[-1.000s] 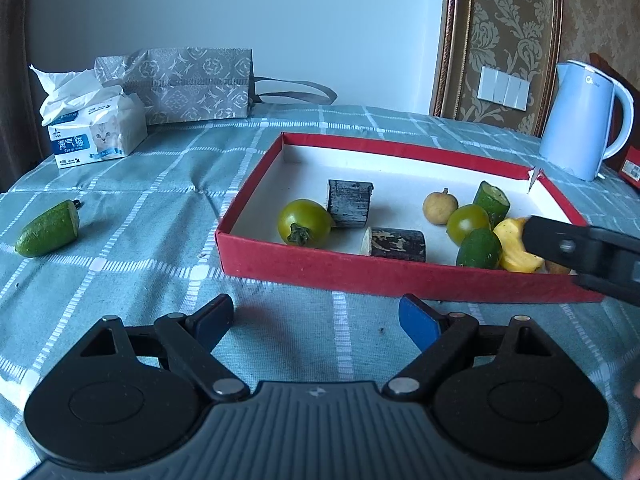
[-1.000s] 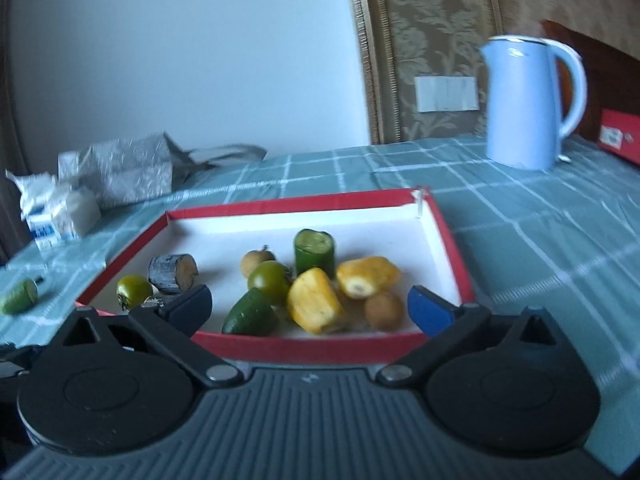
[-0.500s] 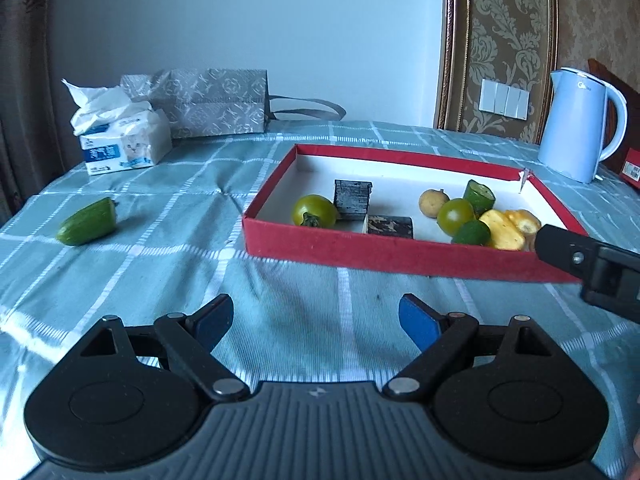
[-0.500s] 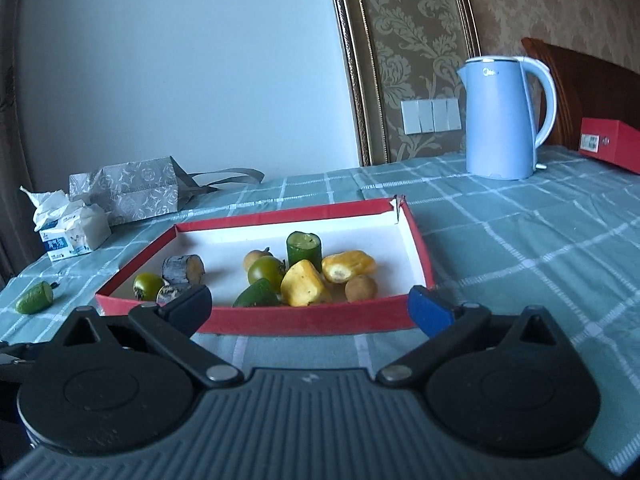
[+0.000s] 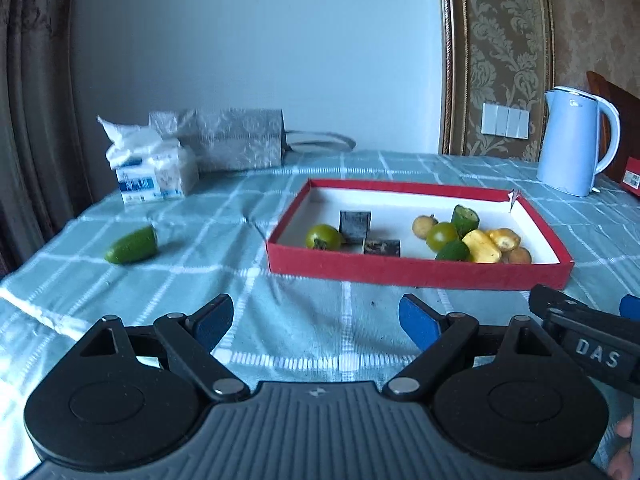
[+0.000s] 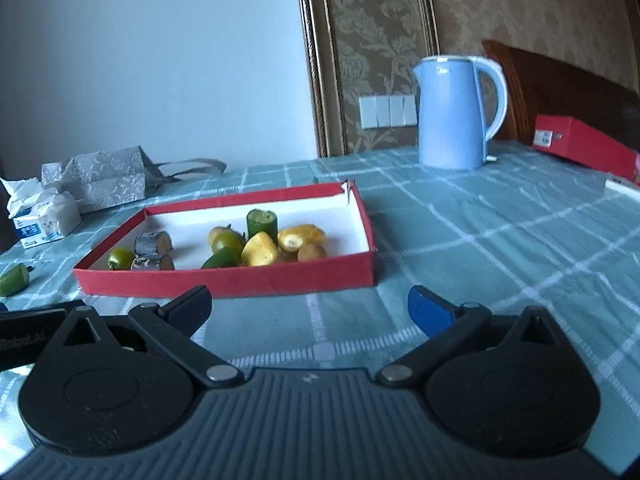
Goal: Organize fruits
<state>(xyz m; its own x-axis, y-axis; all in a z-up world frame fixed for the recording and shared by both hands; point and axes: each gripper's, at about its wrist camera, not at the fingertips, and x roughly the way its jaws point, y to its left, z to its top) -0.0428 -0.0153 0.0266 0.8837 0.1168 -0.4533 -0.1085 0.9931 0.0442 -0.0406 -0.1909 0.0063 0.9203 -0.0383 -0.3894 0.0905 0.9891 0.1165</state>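
A red tray point(image 5: 416, 271) with a white floor lies on the teal checked tablecloth, also in the right wrist view point(image 6: 224, 282). It holds a green tomato point(image 5: 322, 236), dark cut pieces point(image 5: 354, 225), yellow pieces point(image 5: 485, 245) and several other small fruits. A green cucumber piece point(image 5: 131, 245) lies alone on the cloth left of the tray; it also shows in the right wrist view point(image 6: 14, 279). My left gripper point(image 5: 316, 320) is open and empty, in front of the tray. My right gripper point(image 6: 310, 306) is open and empty, in front of the tray's near right part.
A blue kettle point(image 5: 573, 145) stands at the back right. A tissue pack point(image 5: 151, 172) and a grey patterned bag point(image 5: 232, 138) sit at the back left. A red box point(image 6: 584, 147) lies at the far right. The right gripper's body point(image 5: 588, 340) shows low on the right.
Both grippers have pulled back from the tray and sit lower; the tray now looks farther away. Both stay open and empty. No fruit has moved.
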